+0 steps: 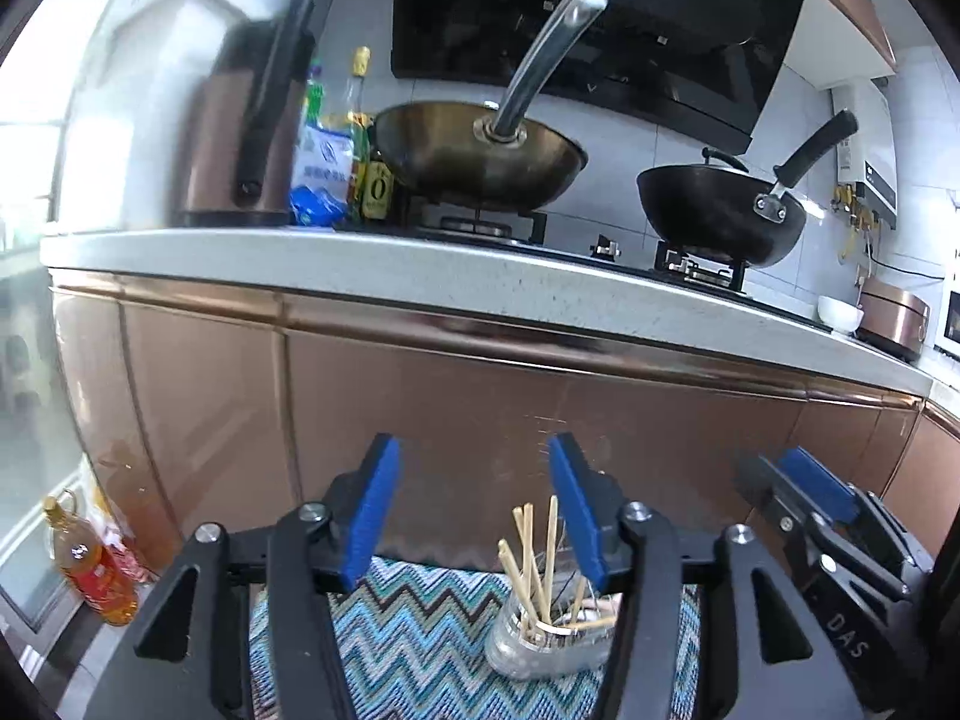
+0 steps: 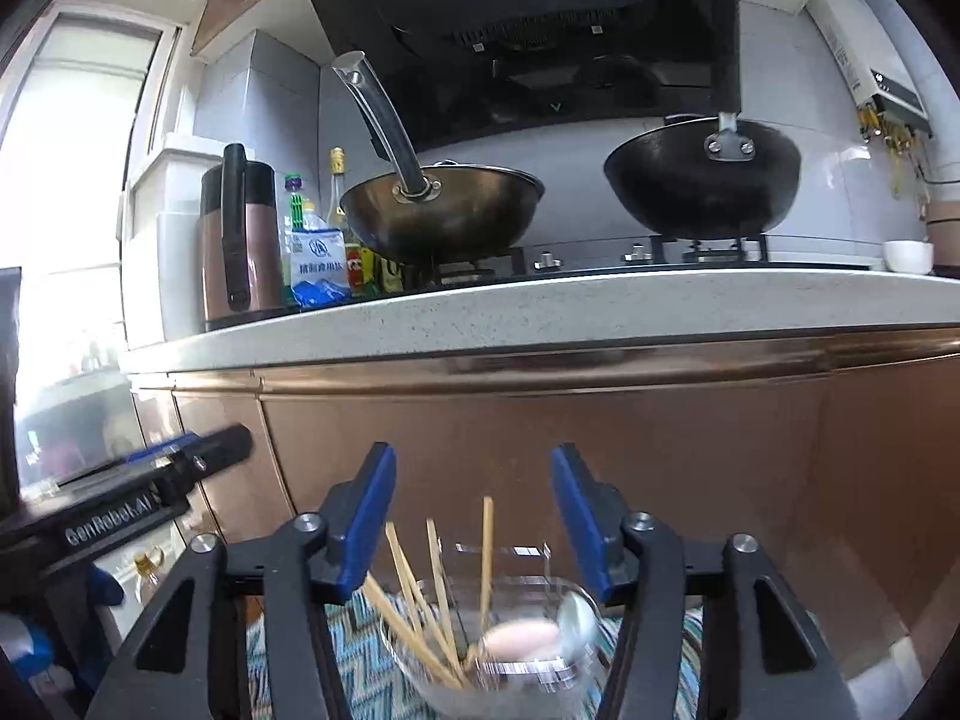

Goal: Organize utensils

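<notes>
A clear glass cup [image 1: 543, 642] holds several wooden chopsticks [image 1: 528, 558] and stands on a blue zigzag mat [image 1: 420, 630]. In the right wrist view the same cup [image 2: 510, 654] also holds chopsticks [image 2: 420, 606], a metal spoon [image 2: 576, 618] and a pinkish spoon [image 2: 519, 639]. My left gripper [image 1: 474, 510] is open and empty above the mat, with the cup near its right finger. My right gripper [image 2: 474, 516] is open and empty just above the cup. It also shows in the left wrist view [image 1: 798, 498].
A copper cabinet front [image 1: 480, 408] and white counter edge [image 1: 420, 276] rise close ahead. On the counter stand a brass wok [image 1: 480, 156], a black wok [image 1: 720, 216], a kettle [image 1: 240, 138] and bottles [image 1: 360, 144]. An oil bottle [image 1: 90, 570] stands on the floor left.
</notes>
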Demonstrator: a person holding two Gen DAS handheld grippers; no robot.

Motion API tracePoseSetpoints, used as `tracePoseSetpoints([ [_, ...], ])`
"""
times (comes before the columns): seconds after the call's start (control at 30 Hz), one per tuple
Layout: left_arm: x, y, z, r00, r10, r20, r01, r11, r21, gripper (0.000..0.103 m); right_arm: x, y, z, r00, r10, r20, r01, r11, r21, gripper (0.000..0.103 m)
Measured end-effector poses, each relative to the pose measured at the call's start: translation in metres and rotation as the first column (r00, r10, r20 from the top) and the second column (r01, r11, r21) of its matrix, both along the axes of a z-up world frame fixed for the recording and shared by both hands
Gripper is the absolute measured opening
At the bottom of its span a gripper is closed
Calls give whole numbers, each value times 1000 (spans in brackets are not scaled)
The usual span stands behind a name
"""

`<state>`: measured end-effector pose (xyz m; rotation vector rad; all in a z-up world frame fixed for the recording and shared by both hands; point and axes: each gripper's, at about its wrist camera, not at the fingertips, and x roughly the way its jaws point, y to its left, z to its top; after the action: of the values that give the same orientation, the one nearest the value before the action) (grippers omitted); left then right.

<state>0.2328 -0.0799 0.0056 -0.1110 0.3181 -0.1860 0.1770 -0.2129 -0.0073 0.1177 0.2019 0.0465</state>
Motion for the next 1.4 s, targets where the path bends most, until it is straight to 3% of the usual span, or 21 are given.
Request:
tracePoseSetpoints([
  [0.33, -79, 11, 30, 998, 50, 46, -53, 997, 63, 58, -75, 6, 24, 996, -62, -70, 58, 997, -57, 63],
  [0.67, -149, 22, 45, 993, 73, 95, -84, 990, 114, 66, -139, 16, 36, 991, -107, -81, 100, 991, -84, 82],
  [0.87, -177, 28, 54, 984, 111, 140, -130, 983, 133, 70, -165, 18, 39, 988, -136, -79, 129, 987, -92, 93],
  [1.4, -228, 28, 74, 965, 102, 241, -135, 983, 127, 73, -205, 10, 47, 977, -206, -50, 200, 974, -105, 102],
])
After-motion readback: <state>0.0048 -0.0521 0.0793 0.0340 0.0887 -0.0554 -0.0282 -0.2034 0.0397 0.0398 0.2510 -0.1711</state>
